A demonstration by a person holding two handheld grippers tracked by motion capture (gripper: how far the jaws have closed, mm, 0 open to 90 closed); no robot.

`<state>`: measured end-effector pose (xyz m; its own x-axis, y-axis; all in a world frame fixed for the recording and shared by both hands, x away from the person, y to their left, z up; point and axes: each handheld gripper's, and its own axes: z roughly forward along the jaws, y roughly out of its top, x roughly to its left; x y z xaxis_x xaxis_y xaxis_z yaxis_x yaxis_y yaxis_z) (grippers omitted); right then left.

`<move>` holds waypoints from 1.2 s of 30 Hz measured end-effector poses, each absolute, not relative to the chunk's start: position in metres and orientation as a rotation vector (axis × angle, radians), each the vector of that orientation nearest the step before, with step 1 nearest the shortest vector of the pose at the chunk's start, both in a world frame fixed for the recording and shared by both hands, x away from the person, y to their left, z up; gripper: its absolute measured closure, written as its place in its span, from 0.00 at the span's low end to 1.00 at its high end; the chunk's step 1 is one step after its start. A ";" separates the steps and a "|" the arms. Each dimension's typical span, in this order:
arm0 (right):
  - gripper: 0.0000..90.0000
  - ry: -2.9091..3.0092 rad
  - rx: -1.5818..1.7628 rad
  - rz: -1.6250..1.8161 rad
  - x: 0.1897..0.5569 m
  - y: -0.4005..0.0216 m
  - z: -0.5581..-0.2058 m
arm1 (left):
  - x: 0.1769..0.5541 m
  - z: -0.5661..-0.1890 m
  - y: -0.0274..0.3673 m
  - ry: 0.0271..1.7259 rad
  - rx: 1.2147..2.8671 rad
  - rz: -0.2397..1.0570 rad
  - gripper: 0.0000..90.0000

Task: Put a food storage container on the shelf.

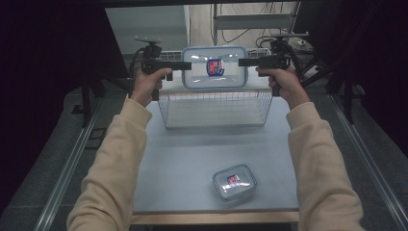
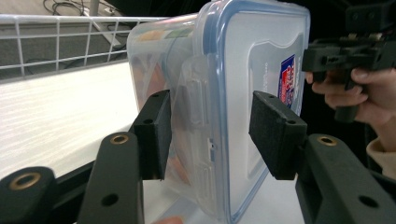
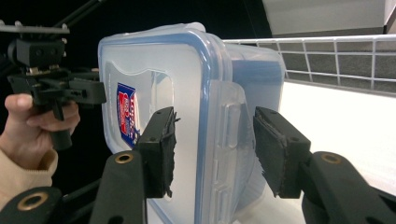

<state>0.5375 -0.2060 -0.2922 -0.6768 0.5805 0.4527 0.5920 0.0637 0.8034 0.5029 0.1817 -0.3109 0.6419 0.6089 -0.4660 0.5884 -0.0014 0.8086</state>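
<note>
- Nearest the high camera, on the bench point(image 1: 192, 159), sits a small lidded box point(image 1: 234, 182), untouched.
- We hold the large lidded box point(image 1: 214, 67) tipped on edge above the wire basket point(image 1: 214, 109).
- Our left tool point(image 1: 186, 65) clamps its left latch edge; our right tool point(image 1: 243, 62) clamps the opposite one.
- Lowering it into the basket remains, then probably the small box.
</note>
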 end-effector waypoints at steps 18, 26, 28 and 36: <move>0.52 -1.958 -1.639 -1.650 0.563 -0.198 -0.304 | 0.535 -0.330 0.183 1.128 1.510 -0.103 0.47; 0.51 -1.936 -1.762 -1.710 0.558 -0.195 -0.309 | 0.536 -0.332 0.180 1.173 1.488 -0.034 0.40; 0.49 -1.952 -1.740 -1.739 0.551 -0.195 -0.305 | 0.530 -0.327 0.180 1.158 1.476 -0.006 0.38; 0.48 -2.148 -1.622 -1.799 0.516 -0.203 -0.294 | 0.491 -0.312 0.185 1.086 1.526 0.065 0.40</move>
<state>0.5165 -0.2029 -0.2942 -0.4946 0.7167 0.4917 0.6098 -0.1170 0.7838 0.4914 0.1850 -0.3121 0.5625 0.6460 -0.5160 0.5796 0.1370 0.8033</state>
